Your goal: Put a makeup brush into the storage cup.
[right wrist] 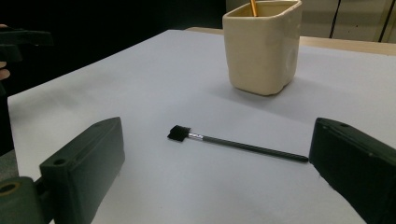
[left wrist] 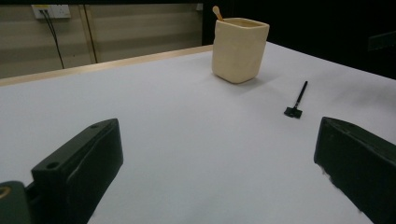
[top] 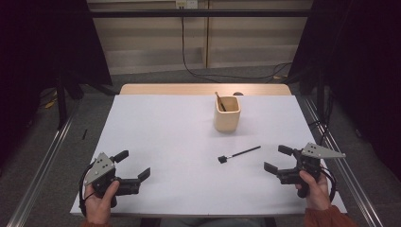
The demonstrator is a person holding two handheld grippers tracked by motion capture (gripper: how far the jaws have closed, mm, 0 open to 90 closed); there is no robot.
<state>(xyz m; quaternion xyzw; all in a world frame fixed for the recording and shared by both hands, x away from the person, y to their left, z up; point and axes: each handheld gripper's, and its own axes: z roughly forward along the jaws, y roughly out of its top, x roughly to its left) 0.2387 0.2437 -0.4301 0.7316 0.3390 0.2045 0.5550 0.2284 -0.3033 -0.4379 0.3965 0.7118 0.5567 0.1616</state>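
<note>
A cream square cup (top: 227, 113) (left wrist: 239, 43) (right wrist: 262, 45) stands upright at the back middle of the white table (top: 161, 137), with a wooden-handled stick (top: 220, 101) leaning inside it. A small black brush (top: 239, 154) (left wrist: 296, 101) (right wrist: 233, 143) lies flat in front of the cup, head toward the left. My left gripper (top: 135, 164) (left wrist: 219, 172) is open near the front left edge, nothing between its fingers. My right gripper (top: 278, 158) (right wrist: 215, 172) is open at the front right, just right of the brush's handle tip and not touching it.
The table's wooden far edge (top: 203, 89) shows beyond the white sheet. Metal rails (top: 42, 161) run along both sides of the table. A black cable (top: 189, 66) hangs down the back wall. A hand and the other gripper (right wrist: 18, 42) show at the far left of the right gripper view.
</note>
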